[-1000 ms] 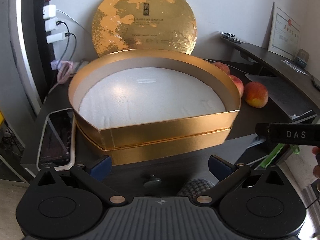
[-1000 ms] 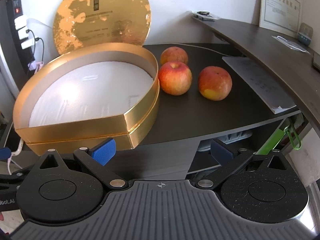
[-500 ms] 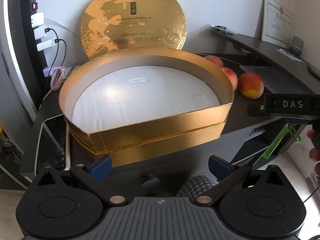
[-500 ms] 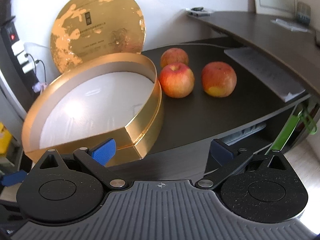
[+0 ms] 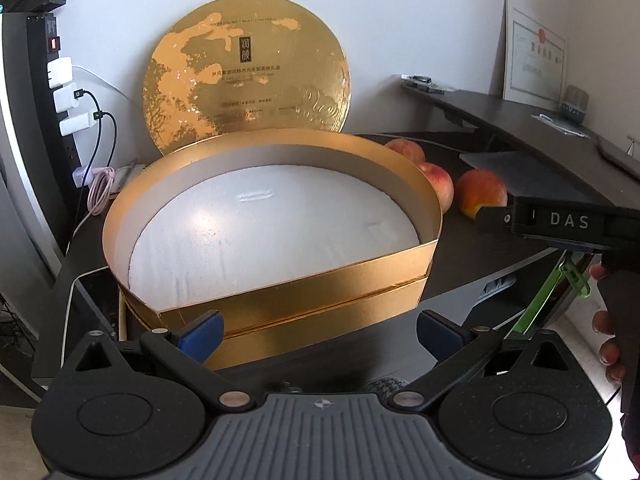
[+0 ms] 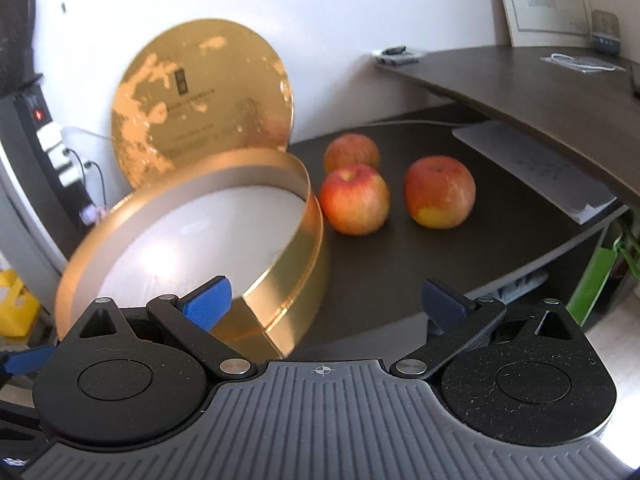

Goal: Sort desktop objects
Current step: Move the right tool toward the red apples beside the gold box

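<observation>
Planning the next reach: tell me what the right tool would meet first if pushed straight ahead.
Probably the dark desk top, then the two front red-yellow apples; the open right tool points between them. Depth is uncertain.

office | dark desk [image 5: 500,136] | framed certificate [image 5: 534,68] | power strip [image 5: 60,80]

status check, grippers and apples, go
Left gripper open, empty. Right gripper open, empty. Three apples on desk beside gold box, box empty. Nothing blocking.
</observation>
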`<move>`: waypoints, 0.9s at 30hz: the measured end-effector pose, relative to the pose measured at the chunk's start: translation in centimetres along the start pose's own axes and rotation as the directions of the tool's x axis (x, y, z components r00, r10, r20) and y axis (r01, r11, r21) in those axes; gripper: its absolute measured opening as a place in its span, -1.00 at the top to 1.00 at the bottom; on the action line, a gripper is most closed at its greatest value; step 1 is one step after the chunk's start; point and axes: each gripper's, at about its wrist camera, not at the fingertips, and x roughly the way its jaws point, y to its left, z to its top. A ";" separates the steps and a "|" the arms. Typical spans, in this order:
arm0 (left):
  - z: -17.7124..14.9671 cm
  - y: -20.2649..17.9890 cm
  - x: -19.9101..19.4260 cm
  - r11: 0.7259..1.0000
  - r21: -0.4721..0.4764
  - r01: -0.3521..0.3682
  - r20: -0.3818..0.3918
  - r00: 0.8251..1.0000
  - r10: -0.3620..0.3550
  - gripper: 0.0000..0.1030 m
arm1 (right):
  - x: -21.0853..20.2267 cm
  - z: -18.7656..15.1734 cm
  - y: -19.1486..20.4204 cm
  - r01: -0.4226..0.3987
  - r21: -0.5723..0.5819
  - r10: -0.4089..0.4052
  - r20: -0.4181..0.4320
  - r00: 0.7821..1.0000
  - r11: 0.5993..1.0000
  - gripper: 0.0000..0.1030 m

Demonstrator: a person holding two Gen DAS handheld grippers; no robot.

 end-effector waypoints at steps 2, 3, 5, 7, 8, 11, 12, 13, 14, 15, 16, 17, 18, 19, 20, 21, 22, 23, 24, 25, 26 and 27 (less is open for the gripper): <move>0.2 0.1 0.2 0.999 -0.015 0.036 -0.017 0.999 -0.036 -0.99 | 0.0 -0.1 0.0 -0.018 -0.010 0.018 0.009 1.000 1.000 -1.00; 0.3 0.1 0.3 0.999 -0.022 0.050 -0.022 0.998 -0.050 -0.99 | 0.0 -0.1 0.1 -0.029 -0.026 0.030 0.011 1.000 0.999 -1.00; 0.3 0.0 0.4 0.998 -0.020 0.053 -0.022 0.998 -0.053 -0.99 | 0.1 -0.3 0.4 -0.063 -0.062 0.063 -0.006 0.998 0.996 -1.00; 0.4 -0.1 0.3 0.999 -0.020 0.051 -0.013 0.999 -0.051 -0.99 | 0.2 -0.4 0.7 -0.096 -0.077 0.094 -0.031 0.995 0.992 -1.00; 0.5 -0.2 0.3 0.998 -0.023 0.052 -0.009 0.999 -0.052 -0.99 | 0.3 -0.4 0.7 -0.103 -0.076 0.100 -0.038 0.994 0.992 -1.00; 0.6 -0.2 0.3 0.997 -0.040 0.061 0.002 0.998 -0.061 -0.99 | 0.3 -0.5 0.7 -0.044 -0.080 0.043 -0.025 0.999 0.996 -1.00; 0.7 -0.1 0.4 0.997 -0.048 0.066 0.006 0.998 -0.066 -0.99 | 0.4 -0.5 0.7 -0.021 -0.090 0.018 -0.025 1.000 0.996 -1.00; 0.7 -0.1 0.4 0.996 -0.057 0.072 0.010 0.997 -0.072 -0.99 | 0.5 -0.4 0.6 0.001 -0.100 -0.004 -0.028 1.000 0.995 -1.00; 0.8 -0.1 0.4 0.995 -0.061 0.073 0.012 0.997 -0.072 -0.99 | 0.7 -0.3 0.5 0.018 -0.109 -0.022 -0.034 0.999 0.994 -1.00; 0.8 -0.2 0.5 0.996 -0.063 0.071 0.013 0.997 -0.070 -0.99 | 0.9 -0.1 0.2 0.027 -0.111 -0.032 -0.043 0.999 0.994 -1.00; 0.9 -0.3 0.6 0.996 -0.065 0.068 0.014 0.998 -0.068 -0.99 | 1.1 0.2 -0.2 0.030 -0.101 -0.035 -0.053 0.998 0.994 -1.00; 0.9 -0.5 0.6 0.996 -0.059 0.060 0.012 0.998 -0.059 -0.99 | 1.2 0.4 -0.6 0.032 -0.090 -0.037 -0.058 0.998 0.995 -1.00; 1.1 -0.7 0.8 0.998 -0.050 0.050 0.010 0.999 -0.050 -0.99 | 1.2 0.6 -1.1 0.032 -0.074 -0.036 -0.059 0.998 0.997 -1.00; 1.2 -0.9 0.9 0.998 -0.040 0.044 0.007 0.999 -0.044 -0.99 | 1.2 0.8 -1.6 0.032 -0.058 -0.035 -0.059 0.998 0.998 -1.00; 1.3 -1.1 1.0 0.998 -0.034 0.045 0.003 0.999 -0.045 -0.99 | 1.2 1.0 -1.9 0.031 -0.048 -0.034 -0.058 0.998 0.998 -1.00; 1.5 -1.3 1.2 0.998 -0.029 0.049 -0.002 0.999 -0.049 -0.99 | 1.1 1.1 -2.2 0.031 -0.048 -0.034 -0.053 0.998 0.998 -1.00; 1.6 -1.4 1.3 0.998 -0.023 0.057 -0.007 0.998 -0.057 -0.99 | 1.1 1.2 -2.4 0.038 -0.055 -0.041 -0.049 0.998 0.998 -1.00; 1.7 -1.5 1.4 0.998 -0.018 0.067 -0.013 0.998 -0.067 -0.99 | 1.2 1.3 -2.5 0.050 -0.066 -0.053 -0.046 0.998 0.997 -1.00; 1.9 -1.6 1.5 0.997 -0.013 0.071 -0.018 0.997 -0.071 -0.99 | 1.2 1.4 -2.6 0.064 -0.078 -0.068 -0.042 0.997 0.995 -1.00; 2.0 -1.7 1.6 0.998 -0.006 0.070 -0.020 0.997 -0.070 -0.99 | 1.2 1.4 -2.7 0.081 -0.091 -0.085 -0.036 0.996 0.993 -1.00; 2.1 -1.8 1.7 0.997 0.004 0.073 -0.020 0.997 -0.073 -0.99 | 1.2 1.4 -2.8 0.098 -0.102 -0.102 -0.030 0.994 0.990 -1.00; 2.2 -1.9 1.7 0.997 0.012 0.081 -0.014 0.997 -0.080 -0.98 | 1.3 1.5 -2.9 0.113 -0.111 -0.117 -0.026 0.993 0.987 -1.00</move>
